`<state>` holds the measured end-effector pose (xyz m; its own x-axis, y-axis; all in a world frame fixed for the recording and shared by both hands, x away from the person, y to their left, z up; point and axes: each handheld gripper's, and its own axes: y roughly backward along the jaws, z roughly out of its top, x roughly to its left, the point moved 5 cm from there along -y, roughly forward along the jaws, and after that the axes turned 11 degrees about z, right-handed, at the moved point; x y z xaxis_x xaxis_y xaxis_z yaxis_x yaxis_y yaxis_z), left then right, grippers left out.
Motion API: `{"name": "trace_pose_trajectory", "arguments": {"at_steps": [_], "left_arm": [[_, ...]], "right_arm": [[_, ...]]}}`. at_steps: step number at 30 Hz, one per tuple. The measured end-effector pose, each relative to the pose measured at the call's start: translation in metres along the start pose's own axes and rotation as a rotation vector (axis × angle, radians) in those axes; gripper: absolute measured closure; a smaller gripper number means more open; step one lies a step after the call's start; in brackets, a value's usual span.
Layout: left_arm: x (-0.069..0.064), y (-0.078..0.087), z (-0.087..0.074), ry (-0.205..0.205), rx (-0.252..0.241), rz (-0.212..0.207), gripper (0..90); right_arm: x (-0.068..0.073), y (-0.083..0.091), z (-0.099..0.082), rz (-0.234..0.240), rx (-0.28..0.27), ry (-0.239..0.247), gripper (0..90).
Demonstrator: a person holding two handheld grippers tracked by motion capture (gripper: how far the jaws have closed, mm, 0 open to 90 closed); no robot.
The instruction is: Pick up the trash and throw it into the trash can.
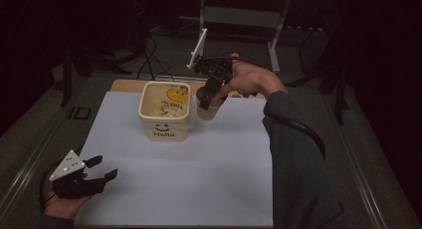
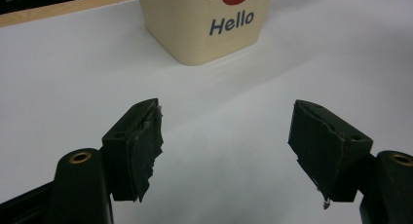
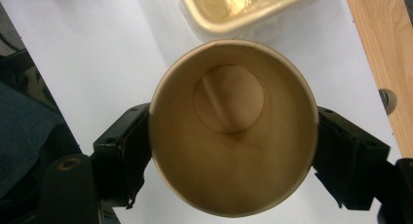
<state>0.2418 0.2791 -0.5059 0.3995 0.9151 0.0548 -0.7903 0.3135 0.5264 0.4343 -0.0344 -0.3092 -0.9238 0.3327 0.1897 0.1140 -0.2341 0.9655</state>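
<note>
1. Dim room, white desk (image 1: 199, 179): your right gripper (image 3: 229, 151) holds the empty paper cup (image 3: 233, 126) between its jaws, just beside the cream tub (image 1: 165, 109).
2. Keep that grip gentle; the thin wall will likely buckle.
3. Leave your left gripper (image 2: 226, 146), jaws wide and empty, parked short of the tub.

Black fingers (image 2: 139, 151) w/ torn tape pads, brass screws, grey sleeve (image 1: 298, 169)

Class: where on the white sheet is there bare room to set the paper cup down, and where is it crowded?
Free: the sheet between tub and left gripper. Crowded: beside the tub, where the right gripper grips the cup.
</note>
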Motion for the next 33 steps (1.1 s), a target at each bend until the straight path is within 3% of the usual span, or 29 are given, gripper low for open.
{"name": "trace_pose_trajectory", "arguments": {"at_steps": [14, 33], "left_arm": [[0.0, -0.001, 0.0, 0.001, 0.0, -0.007, 28.0], [-0.002, -0.005, 0.001, -0.004, 0.009, -0.013, 28.0]], "right_arm": [[0.006, -0.004, 0.032, 0.007, 0.009, 0.048, 21.5], [0.001, 0.0, 0.06, 0.011, -0.023, 0.044, 21.5]]}}
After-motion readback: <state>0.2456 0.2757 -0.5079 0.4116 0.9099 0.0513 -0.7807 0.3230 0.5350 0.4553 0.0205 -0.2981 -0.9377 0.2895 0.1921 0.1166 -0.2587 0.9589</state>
